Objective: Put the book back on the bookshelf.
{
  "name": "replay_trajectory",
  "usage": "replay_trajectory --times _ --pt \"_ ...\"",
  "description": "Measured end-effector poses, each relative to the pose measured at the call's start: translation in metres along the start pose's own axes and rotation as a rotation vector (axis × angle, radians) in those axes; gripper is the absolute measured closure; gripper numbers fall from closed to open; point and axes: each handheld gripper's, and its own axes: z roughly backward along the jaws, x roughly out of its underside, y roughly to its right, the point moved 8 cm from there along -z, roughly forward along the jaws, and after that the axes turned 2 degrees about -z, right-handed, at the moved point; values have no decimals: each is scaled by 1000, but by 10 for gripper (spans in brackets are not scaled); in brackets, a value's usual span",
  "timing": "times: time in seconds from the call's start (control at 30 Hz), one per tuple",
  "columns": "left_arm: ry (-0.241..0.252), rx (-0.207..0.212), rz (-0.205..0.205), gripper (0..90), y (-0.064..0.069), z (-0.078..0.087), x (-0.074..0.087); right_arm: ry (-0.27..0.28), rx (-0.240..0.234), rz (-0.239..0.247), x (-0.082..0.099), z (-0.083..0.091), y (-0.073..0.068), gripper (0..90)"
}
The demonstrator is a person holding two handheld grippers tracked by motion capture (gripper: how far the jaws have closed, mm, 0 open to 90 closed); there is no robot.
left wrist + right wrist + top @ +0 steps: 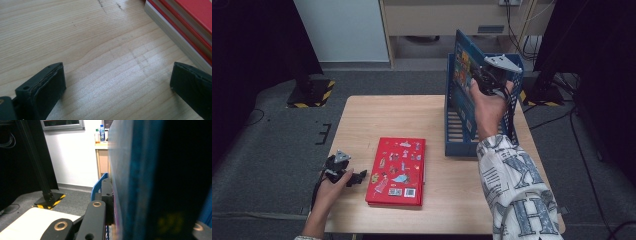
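My right tool (484, 80) is clamped on the blue picture book (463, 67), held upright on edge above the blue file rack (454, 135), its long edge running along the rack's slot just below. My left tool (357, 176), jaws apart and empty, rests on the worktop (387, 112) beside the red book (397, 171).

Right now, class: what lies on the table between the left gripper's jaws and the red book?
Nothing: in the left gripper view, bare wooden table separates the open left gripper from the red book.
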Motion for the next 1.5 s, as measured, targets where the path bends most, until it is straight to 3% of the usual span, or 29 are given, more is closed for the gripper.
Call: replay_trajectory --times 0.3,0.5,0.7,1.23,1.5 --pt "-1 5 1 0 2 0 0 2 1 -6 14 -11 -3 825" --pt "-1 5 1 0 2 0 0 11 -10 -25 14 -14 -4 825" --pt "-1 5 0 0 2 0 0 8 -12 -13 16 -17 -4 825" --pt "-5 6 -4 0 1 0 1 -26 -5 -21 54 -31 0 824" --pt "-5 6 -5 0 1 1 1 -18 -12 -13 62 -33 1 824"
